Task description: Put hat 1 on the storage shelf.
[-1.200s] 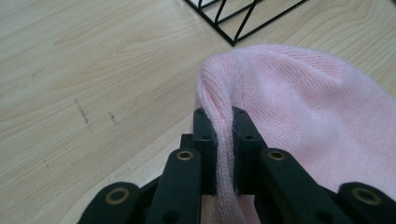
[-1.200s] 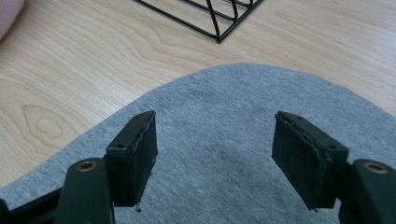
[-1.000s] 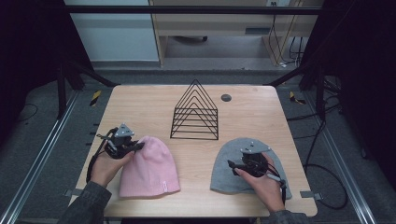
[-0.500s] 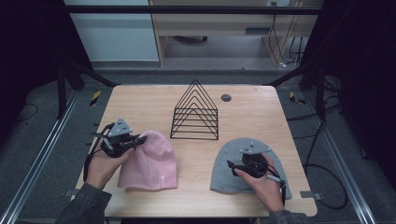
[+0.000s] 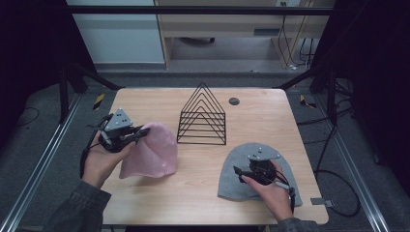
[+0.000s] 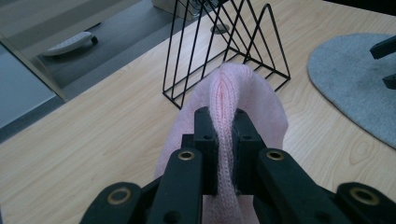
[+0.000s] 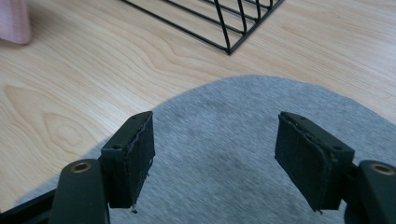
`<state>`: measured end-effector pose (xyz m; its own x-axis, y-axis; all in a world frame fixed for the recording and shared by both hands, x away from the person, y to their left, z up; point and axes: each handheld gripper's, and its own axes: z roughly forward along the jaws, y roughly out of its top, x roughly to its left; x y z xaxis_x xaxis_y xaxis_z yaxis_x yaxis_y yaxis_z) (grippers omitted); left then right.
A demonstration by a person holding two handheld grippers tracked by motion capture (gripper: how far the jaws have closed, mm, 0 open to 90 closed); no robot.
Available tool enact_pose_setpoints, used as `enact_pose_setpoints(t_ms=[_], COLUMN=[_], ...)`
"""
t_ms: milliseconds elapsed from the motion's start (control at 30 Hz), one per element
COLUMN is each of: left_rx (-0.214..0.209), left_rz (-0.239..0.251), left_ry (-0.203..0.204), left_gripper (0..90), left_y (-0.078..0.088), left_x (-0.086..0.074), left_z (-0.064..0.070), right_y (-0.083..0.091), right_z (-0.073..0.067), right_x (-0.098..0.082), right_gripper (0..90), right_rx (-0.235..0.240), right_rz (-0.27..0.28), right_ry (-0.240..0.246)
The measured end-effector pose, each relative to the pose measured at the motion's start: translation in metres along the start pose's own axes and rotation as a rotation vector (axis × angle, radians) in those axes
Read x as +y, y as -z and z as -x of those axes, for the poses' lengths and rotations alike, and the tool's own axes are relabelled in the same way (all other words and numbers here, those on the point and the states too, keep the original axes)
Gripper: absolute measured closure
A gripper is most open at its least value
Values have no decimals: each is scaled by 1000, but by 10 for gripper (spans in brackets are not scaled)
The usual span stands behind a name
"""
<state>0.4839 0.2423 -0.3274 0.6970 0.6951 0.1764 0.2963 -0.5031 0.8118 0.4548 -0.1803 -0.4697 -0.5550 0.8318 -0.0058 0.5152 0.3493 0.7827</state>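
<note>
Pink knitted beanie [image 5: 151, 152]: clamped at a fold by left gripper [image 6: 224, 135], partly lifted. Grey felt beanie [image 5: 251, 171] lies flat; right gripper [image 7: 219, 154] jaws apart above it, ungrasped.

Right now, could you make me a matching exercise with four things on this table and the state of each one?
1. pink knitted hat
2. grey felt hat
3. black wire rack
4. right gripper

a. open above grey cloth
b. pinched and partly lifted by left gripper
c. flat on wooden table
d. standing upright mid-table

Pairs: 1-b, 2-c, 3-d, 4-a
</note>
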Motion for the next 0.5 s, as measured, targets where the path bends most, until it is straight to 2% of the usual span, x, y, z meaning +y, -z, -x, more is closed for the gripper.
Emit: enact_pose_setpoints(t_ms=[100,133,233,333,400,500], left_rx=[0,1,11,10,2,4], left_rz=[12,12,21,32,45,52], left_ry=[4,1,-26,-25,-18,-29], left_gripper=[830,830,830,830,830,829], left_y=[2,3,6,9,11,13], left_x=[7,8,16,23,28,38], left_z=[-1,-1,-1,-2,-2,0], right_y=[2,3,5,5,4,3], right_z=[-5,-6,-10,-15,-20,-29], right_x=[3,5,10,16,20,28], right_gripper=[309,311,324,329,335,353], right_rx=[12,18,29,44,57,87], right_rz=[9,11,20,15,1,-8], right_ry=[9,27,38,58,90,116])
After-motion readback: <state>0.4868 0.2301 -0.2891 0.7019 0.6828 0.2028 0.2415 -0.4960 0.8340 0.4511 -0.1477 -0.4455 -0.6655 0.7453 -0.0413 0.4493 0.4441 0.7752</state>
